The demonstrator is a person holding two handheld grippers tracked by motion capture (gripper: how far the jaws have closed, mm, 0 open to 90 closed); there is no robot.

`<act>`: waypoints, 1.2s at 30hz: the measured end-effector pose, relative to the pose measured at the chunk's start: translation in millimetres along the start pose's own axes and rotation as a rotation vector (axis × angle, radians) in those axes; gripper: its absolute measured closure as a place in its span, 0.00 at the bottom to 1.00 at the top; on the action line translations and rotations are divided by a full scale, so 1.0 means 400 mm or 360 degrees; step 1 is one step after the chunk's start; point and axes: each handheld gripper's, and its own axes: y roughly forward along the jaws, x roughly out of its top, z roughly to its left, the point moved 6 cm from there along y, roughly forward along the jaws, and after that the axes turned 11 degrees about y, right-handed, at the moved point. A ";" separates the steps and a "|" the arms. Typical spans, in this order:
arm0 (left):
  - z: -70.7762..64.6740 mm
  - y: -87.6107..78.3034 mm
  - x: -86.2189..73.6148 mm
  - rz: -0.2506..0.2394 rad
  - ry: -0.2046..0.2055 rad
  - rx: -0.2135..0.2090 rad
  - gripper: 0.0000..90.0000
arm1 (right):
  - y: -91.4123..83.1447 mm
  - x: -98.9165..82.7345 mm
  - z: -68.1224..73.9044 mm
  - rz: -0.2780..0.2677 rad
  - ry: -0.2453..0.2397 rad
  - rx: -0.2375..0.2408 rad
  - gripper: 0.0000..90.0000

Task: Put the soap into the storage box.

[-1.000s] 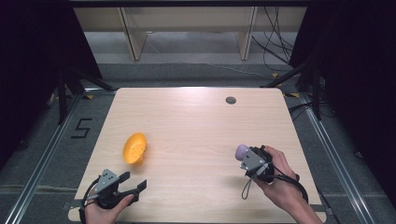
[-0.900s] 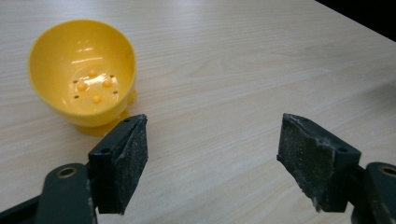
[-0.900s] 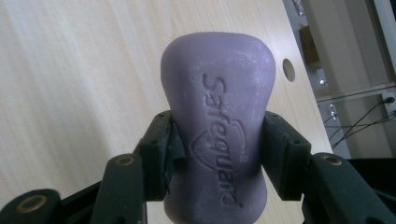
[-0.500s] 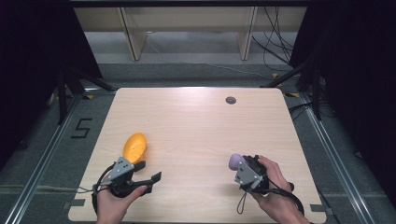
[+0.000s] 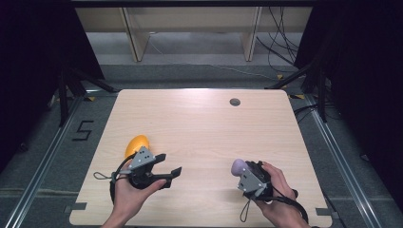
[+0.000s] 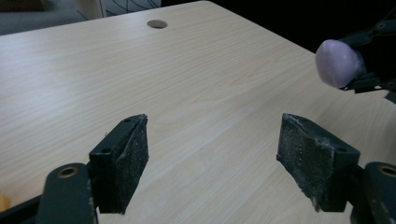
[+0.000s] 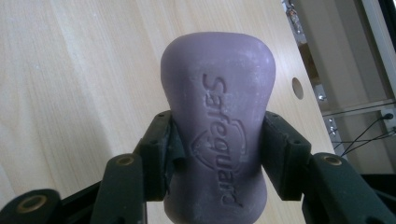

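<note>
Jaws of the right gripper [image 7: 217, 158] are clamped on the purple soap bar [image 7: 218, 116] for carrying; the left gripper [image 6: 212, 163] is held wide open, empty, ready to receive it.

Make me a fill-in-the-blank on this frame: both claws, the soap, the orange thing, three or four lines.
1. The right claw is shut on a bar of soap whose colour is ____.
2. The word embossed on the soap reads ____.
3. The left claw holds nothing and its jaws stand ____.
4. In the high view the orange object lies on the table just behind the ____ claw.

Missing words: purple; Safeguard; open; left
</note>
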 end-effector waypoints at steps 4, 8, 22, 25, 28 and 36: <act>-0.022 0.021 0.038 -0.0029 0.0019 -0.0068 0.27 | 0.003 0.002 -0.002 -0.0013 -0.0041 0.0004 0.56; -0.040 0.045 0.057 0.0003 0.0046 -0.0117 0.27 | 0.003 0.006 0.005 -0.0029 -0.0020 0.0007 0.56; -0.116 0.140 0.114 0.0014 0.0061 -0.0333 0.27 | 0.005 0.012 0.005 -0.0054 -0.0011 -0.0004 0.56; -0.142 0.164 0.121 0.0032 0.0059 -0.0394 0.28 | 0.005 0.015 0.009 -0.0055 -0.0011 0.0013 0.56; -0.170 0.184 0.129 0.0044 0.0053 -0.0455 0.29 | 0.005 0.014 0.014 -0.0044 0.0013 0.0023 0.56; -0.205 0.227 0.141 0.0092 0.0043 -0.0523 0.32 | 0.003 0.017 0.019 -0.0053 0.0009 0.0028 0.56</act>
